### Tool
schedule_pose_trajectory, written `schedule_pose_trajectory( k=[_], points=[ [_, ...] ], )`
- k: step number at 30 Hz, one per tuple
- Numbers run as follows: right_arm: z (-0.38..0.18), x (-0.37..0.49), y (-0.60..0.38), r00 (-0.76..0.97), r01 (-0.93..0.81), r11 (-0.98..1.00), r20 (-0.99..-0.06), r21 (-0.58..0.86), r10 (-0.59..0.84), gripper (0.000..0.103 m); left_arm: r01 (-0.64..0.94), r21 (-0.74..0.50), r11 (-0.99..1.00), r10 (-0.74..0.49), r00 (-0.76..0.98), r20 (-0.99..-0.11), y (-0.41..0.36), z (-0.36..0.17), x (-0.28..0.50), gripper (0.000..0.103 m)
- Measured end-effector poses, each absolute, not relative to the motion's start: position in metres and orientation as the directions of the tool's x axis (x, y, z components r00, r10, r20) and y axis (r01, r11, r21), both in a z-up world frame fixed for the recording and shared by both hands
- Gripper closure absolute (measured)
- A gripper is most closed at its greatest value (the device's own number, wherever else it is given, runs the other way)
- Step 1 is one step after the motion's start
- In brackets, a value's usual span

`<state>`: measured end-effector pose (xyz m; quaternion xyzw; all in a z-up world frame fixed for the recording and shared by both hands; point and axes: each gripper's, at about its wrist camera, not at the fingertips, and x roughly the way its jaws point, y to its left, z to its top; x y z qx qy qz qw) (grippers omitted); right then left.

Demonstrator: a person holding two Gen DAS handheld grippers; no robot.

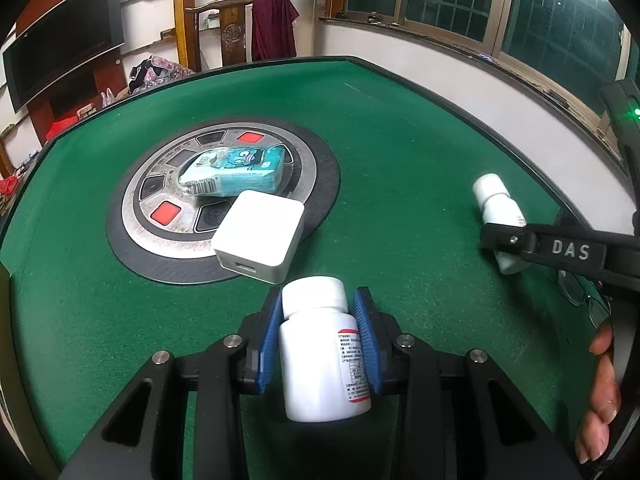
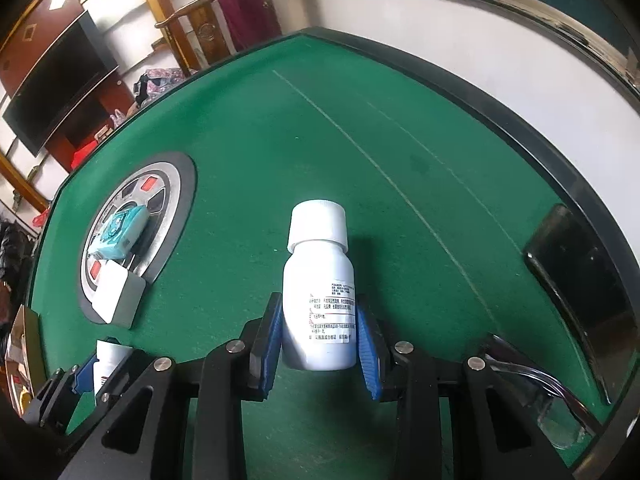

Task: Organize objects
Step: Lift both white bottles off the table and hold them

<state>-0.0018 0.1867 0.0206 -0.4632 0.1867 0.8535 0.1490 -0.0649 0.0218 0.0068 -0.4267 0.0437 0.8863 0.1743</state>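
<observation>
My left gripper [image 1: 318, 340] is shut on a white pill bottle [image 1: 320, 356] with a red-edged label, held low over the green table. My right gripper [image 2: 318, 344] is shut on a taller white bottle [image 2: 320, 292] with a printed label; in the left wrist view that bottle [image 1: 498, 212] shows at the right with the right gripper's finger across it. A white charger cube [image 1: 258, 236] and a teal tissue pack [image 1: 236, 170] lie on the round metal centre disc [image 1: 160, 184], just beyond the left bottle. They also show at the left of the right wrist view: the cube [image 2: 114, 292] and the pack [image 2: 120, 232].
The green felt table [image 1: 400, 152] has a raised dark rim [image 2: 480, 100]. A black phone [image 2: 580, 276] lies near the right rim, and eyeglasses [image 2: 536, 384] lie beside the right gripper. A wooden chair [image 1: 234, 28] with a maroon cloth stands beyond the far edge.
</observation>
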Motion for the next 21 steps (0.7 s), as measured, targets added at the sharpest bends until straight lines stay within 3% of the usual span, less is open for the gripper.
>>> schedule_pose_trajectory(
  k=[21],
  points=[
    [0.025,0.026,0.181,-0.519,-0.44,-0.887,-0.846,0.14,0.124,0.066,-0.382,-0.075,-0.921,0.308,-0.598,-0.74,0.026,0.016,-0.052,0.069]
  ],
)
